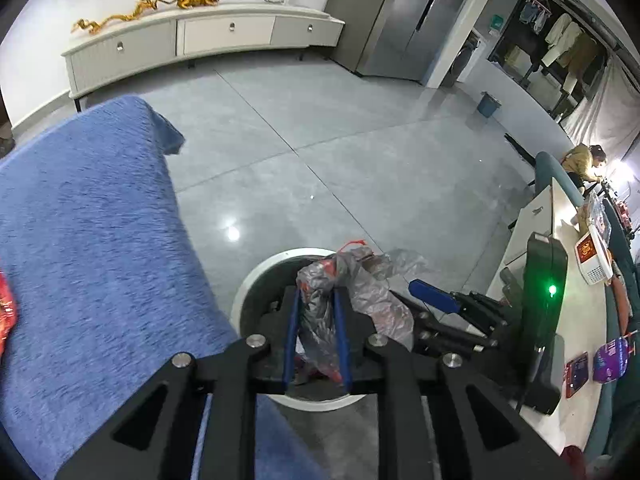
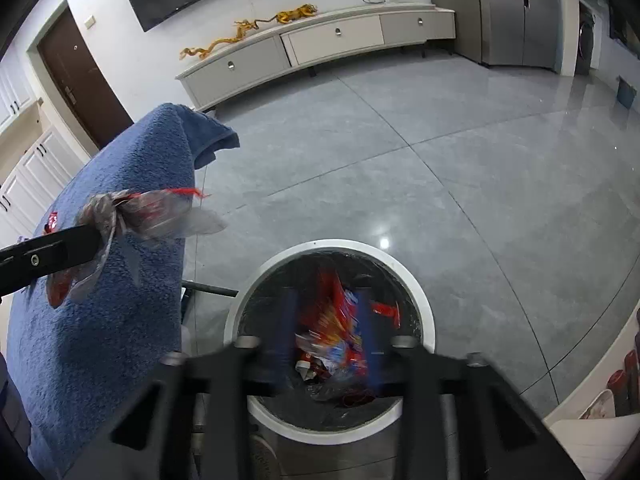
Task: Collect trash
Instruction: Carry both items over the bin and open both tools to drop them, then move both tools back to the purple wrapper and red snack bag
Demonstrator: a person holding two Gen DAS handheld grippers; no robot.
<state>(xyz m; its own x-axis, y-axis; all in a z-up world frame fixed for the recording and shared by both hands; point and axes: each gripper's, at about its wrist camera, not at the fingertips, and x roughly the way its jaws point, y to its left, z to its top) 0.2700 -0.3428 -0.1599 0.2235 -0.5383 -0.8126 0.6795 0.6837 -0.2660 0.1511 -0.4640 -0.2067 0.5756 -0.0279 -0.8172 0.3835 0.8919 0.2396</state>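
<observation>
Left fingers [image 1: 318,300] clamping plastic wrapper [image 1: 356,300] above wrapper-filled white-rimmed bin [image 2: 424,312]; right fingers [image 2: 328,304] apart.

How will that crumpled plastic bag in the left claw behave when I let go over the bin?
The plastic bag is thin and crumpled, so probably floppy and light. It may cling to the left claw or drift. The bin sits below, so it likely lands inside.

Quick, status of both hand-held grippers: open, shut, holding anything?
Left hand-held gripper: shut on the crumpled plastic bag, above the trash bin.
Right hand-held gripper: open, empty, above the bin.
</observation>
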